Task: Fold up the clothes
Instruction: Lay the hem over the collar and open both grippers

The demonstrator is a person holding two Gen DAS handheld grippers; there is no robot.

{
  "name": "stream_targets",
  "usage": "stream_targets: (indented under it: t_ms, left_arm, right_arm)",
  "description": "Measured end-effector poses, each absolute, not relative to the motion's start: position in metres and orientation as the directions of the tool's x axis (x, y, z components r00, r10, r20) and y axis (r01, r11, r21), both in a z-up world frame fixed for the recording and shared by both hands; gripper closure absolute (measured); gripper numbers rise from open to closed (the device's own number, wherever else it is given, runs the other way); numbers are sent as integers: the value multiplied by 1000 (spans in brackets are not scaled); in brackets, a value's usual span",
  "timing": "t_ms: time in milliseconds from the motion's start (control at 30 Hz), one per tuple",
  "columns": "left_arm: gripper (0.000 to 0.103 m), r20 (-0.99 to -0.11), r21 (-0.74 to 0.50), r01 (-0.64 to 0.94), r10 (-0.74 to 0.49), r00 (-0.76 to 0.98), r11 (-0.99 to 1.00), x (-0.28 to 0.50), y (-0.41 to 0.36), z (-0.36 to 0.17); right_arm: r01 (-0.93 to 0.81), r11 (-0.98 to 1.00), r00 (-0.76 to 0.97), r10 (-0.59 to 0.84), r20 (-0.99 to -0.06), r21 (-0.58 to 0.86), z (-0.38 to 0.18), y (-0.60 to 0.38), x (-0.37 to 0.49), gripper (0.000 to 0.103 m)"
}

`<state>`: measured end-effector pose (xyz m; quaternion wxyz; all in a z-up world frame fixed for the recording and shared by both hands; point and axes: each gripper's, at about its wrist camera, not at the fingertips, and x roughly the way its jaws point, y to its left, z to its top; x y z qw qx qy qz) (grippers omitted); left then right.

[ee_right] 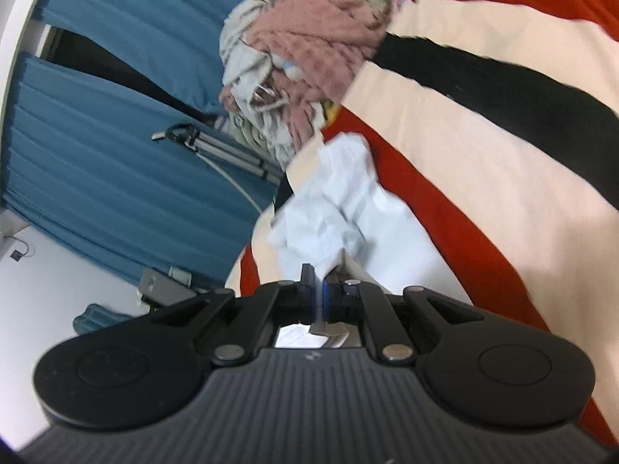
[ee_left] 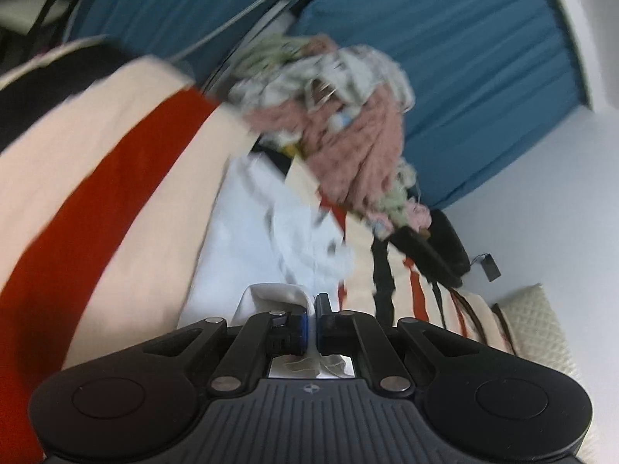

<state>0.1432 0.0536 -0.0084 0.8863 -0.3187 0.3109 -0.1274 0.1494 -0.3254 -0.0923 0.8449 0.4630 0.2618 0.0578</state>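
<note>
Both my tools are clamped on the pale blue garment: my left tool [ee_left: 312, 309] and my right tool [ee_right: 320, 290] each pinch an edge of the pale blue garment [ee_left: 247, 239], which trails crumpled ahead over the striped bedspread [ee_left: 116, 178]. A heap of pink and grey clothes [ee_left: 348, 116] lies just beyond it. Teal curtains [ee_left: 464, 58] hang behind the bed. Only my right view shows a tripod [ee_right: 228, 152]; only my left shows a cream pillow [ee_left: 537, 328].
</note>
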Motion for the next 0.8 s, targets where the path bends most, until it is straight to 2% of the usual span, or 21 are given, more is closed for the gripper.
stream_targets:
  t_ms: [100,233,433,600,633,667,700,733,767,800]
  left_arm:
    - [98,-455,-550,82,-381,805,831,178,39,-13]
    - [98,-490,-418,95,-313,814,903,211,24,-45]
    - [98,-587,-405,47,-299,753,913,261,30,-108]
    - [97,-608,-352,77,-291,738,933,266,28,-118]
    - [95,-611,-338,85,-287,738,937,264,26,-117]
    - [84,-614,-324,92,-283,737,942,261,24,-114]
    - [66,-614,-306,101,-277,739,947,257,21,-111]
    - [57,-606,-287,114,-272,748,951,251,18,-106]
    - [44,-597,-269,124,-267,757,955,244,15,-101]
    - [38,-586,-255,132,-262,767,958,235,14,-96]
  right_arm:
    - [120,616,874,306,-377,779,-110,-325,187,96]
    - [101,677,868,298,-397,729,-141,-322,225,96]
    - [100,799,843,247,-477,592,-172,-301,260,96]
    - [71,895,824,195,-532,440,-175,-279,270,94]
    - [70,901,822,192,-536,429,-174,-278,269,93]
    - [69,905,820,188,-540,420,-172,-278,268,90]
    - [67,910,820,184,-542,410,-169,-278,266,73]
    - [57,914,824,184,-536,401,-164,-277,263,60]
    - [46,917,837,181,-516,396,-158,-277,256,28]
    - [37,919,854,175,-490,392,-153,-277,248,10]
